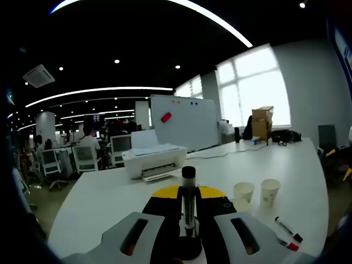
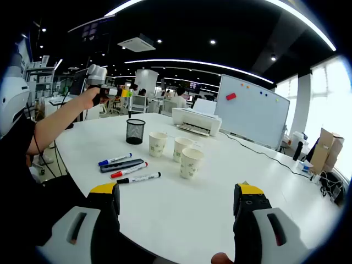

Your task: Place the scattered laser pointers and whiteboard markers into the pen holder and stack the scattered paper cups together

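Left gripper [image 1: 188,234] clamped on an upright black marker [image 1: 188,201], low centre. Right gripper [image 2: 179,206] wide, empty – three paper cups [image 2: 176,151], mesh pen holder [image 2: 135,131], markers [image 2: 124,168] mid-frame left on the white counter [image 2: 231,181]

The left gripper [image 1: 189,234] shows two pale grey moulded jaw housings, each with a dark elongated slot glowing faintly orange inside; between them sit black jaws capped by a yellow band at twelve o'clock. In the right gripper view, the right gripper [image 2: 179,206] has the same grey housings with dark slots at seven and five o'clock, carrying black fingers [image 2: 246,212] tipped in yellow. At nine o'clock the person wears a black short sleeve [image 2: 16,148]
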